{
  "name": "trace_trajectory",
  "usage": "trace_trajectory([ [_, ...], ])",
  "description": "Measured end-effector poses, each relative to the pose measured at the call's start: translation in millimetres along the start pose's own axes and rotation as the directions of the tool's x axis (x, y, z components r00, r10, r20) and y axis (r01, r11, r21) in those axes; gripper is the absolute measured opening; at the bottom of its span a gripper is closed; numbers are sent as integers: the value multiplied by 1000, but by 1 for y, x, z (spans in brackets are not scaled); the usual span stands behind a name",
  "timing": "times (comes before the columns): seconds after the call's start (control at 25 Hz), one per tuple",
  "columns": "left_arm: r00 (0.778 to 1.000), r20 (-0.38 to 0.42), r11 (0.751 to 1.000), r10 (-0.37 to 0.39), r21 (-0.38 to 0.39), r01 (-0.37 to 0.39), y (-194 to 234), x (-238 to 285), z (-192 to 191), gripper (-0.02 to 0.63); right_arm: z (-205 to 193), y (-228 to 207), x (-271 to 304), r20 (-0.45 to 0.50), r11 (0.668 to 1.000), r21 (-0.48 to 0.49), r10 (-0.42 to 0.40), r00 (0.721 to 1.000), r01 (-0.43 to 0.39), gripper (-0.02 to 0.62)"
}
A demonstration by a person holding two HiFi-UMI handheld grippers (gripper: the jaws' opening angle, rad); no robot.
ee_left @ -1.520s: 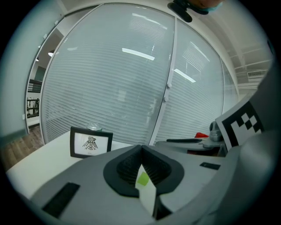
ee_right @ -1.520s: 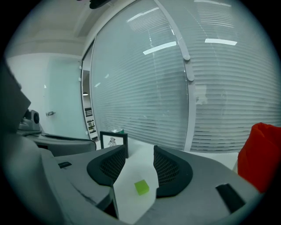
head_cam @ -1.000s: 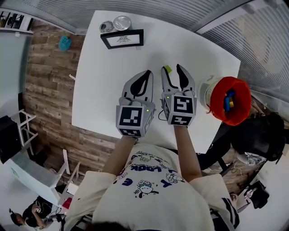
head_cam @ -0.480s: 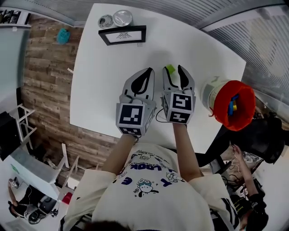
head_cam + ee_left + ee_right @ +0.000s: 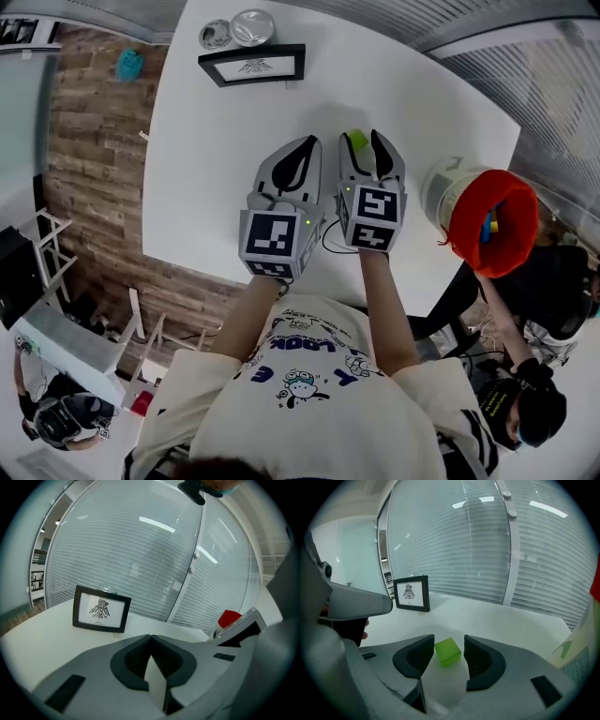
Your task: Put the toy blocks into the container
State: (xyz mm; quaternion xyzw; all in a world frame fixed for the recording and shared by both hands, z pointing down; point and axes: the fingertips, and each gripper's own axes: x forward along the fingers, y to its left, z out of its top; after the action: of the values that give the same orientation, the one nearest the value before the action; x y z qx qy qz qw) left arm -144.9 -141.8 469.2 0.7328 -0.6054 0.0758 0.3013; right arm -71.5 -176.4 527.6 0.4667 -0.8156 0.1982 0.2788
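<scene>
Head view: white table [image 5: 234,169] fills the middle of the field. Red-lined container [image 5: 511,192] sits at the table's edge, at 3 o'clock from my two tools, with a few blue and yellow blocks [image 5: 487,226] already in it.

Left gripper [image 5: 302,150]: clenched, tips meeting, nothing between them (left gripper view confirms the pads closed on air). It lies just beside the right tool, at its 9 o'clock.

Right gripper [image 5: 361,141]: released, jaws standing well apart, angled down toward the tabletop.

Picture frame [image 5: 251,66] stands upright near the far edge, at 11 o'clock, well apart from the work.

Green block [image 5: 447,651]: a cube resting on the table at 12 o'clock from the right gripper, between its two pads. I see daylight on both sides, so no grip yet. Being a cube, it has no long axis; it sits turned a little, one vertical edge toward the camera.

Judgement: the right hand is the nearer one and is already lined up. Next move calls for closing, and the skewed faces may make the cube twist.
</scene>
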Motion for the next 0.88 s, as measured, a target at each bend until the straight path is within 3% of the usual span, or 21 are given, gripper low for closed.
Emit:
trace_trajectory([
  [0.88, 999, -32, 1000, 6, -12, -7, 5, 4, -13, 31, -14, 3, 9, -33, 999, 31, 12, 999, -11, 186],
])
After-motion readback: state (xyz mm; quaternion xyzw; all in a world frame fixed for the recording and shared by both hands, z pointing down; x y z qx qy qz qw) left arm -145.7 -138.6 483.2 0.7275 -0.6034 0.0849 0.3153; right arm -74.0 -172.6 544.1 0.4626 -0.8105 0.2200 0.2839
